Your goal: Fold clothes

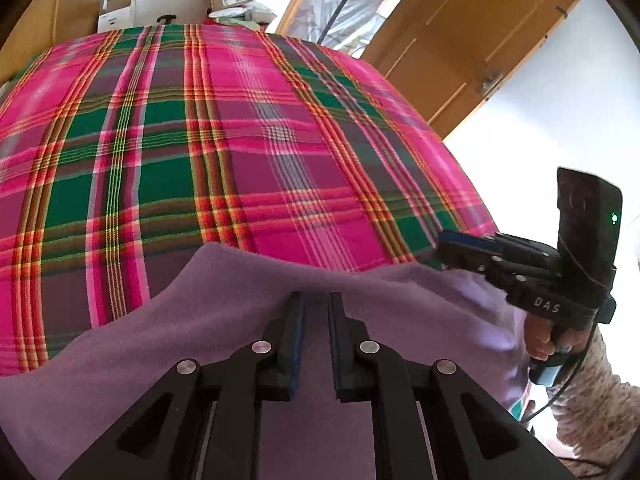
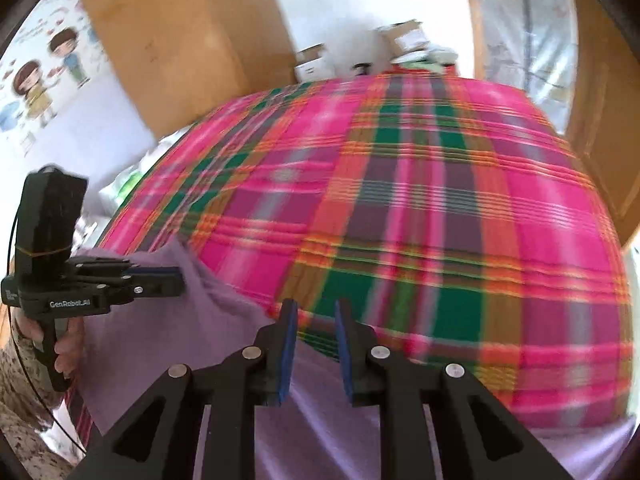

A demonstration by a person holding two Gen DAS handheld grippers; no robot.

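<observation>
**Over the plaid bed: lilac garment at the near edge**

Across the plaid bedspread (image 1: 248, 152) we see the lilac garment (image 1: 224, 304) draped at the near edge. Our left gripper (image 1: 316, 300) pinches its cloth between narrowly parted fingers. Our right gripper (image 2: 316, 308) hovers above the garment's edge, fingers apart, holding nothing.

Both claws are matte black with blue pads lining their 2 fingers and round silver screws on the linkages. The right claw (image 1: 442, 246) carries white "DAS" lettering and a green light above it; the left claw (image 2: 182, 276) reads "GenRobot.AI". A thin black cable (image 1: 560, 392) trails below the lettering, beside a mottled beige fleece sleeve (image 1: 596, 396).
</observation>
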